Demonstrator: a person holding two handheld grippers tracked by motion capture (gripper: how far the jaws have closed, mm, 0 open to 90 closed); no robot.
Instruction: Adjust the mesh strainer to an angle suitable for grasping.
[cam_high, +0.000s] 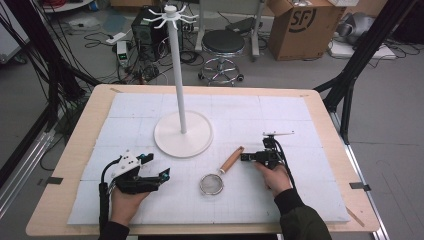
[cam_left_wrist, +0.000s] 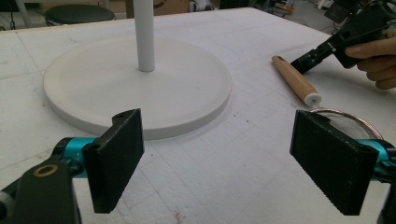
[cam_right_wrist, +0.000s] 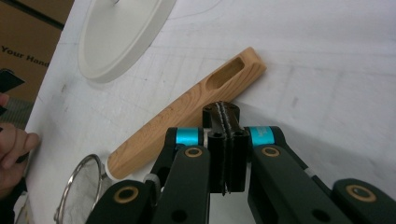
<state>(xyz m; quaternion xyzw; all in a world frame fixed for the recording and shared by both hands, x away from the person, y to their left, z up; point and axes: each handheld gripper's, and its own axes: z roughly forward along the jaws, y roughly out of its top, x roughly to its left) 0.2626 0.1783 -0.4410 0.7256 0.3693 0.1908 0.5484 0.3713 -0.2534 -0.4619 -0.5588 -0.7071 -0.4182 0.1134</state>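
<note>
Light wooden table (cam_high: 75, 145) carries a white foam mat (cam_high: 300, 120). On the mat stands a tall white rack with a round disc base (cam_high: 183, 134) and hooked arms at its top.

Left gripper (cam_high: 156, 167), black with teal joints, rests on the mat near the disc base; jaws stand wide apart, nothing between them.

Right gripper (cam_high: 244, 157), same build, points level toward the strainer handle. Jaws pressed together, pads meeting, nothing held. Its tip sits just beside the handle's end; contact cannot be told.

Small round wire-mesh strainer with a pale wooden handle (cam_high: 220, 175) lies flat on the mat between the grippers. Handle has an oblong slot (cam_right_wrist: 225, 74) near its free end.
</note>
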